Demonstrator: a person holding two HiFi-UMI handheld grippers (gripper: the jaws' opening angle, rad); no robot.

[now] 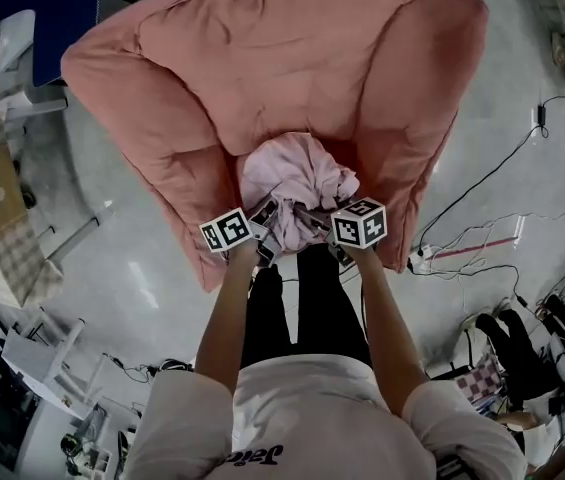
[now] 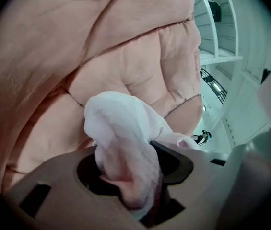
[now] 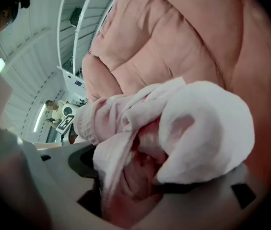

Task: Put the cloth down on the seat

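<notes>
A pale pink cloth (image 1: 297, 183) is bunched into a ball over the seat of a big salmon-pink padded armchair (image 1: 262, 58). My left gripper (image 1: 262, 230) is shut on the cloth's near left part, with a fold (image 2: 125, 162) running down between its jaws. My right gripper (image 1: 320, 226) is shut on the near right part, and a thick wad of the cloth (image 3: 164, 143) fills its jaws. Both grippers sit side by side at the chair's front edge. The seat cushion under the cloth is hidden.
The armchair's arms (image 1: 157, 138) rise on both sides of the cloth. Cables and a power strip (image 1: 424, 258) lie on the grey floor at the right. A blue chair (image 1: 47, 8) and desks stand at the left. The person's legs (image 1: 302, 308) are right in front of the chair.
</notes>
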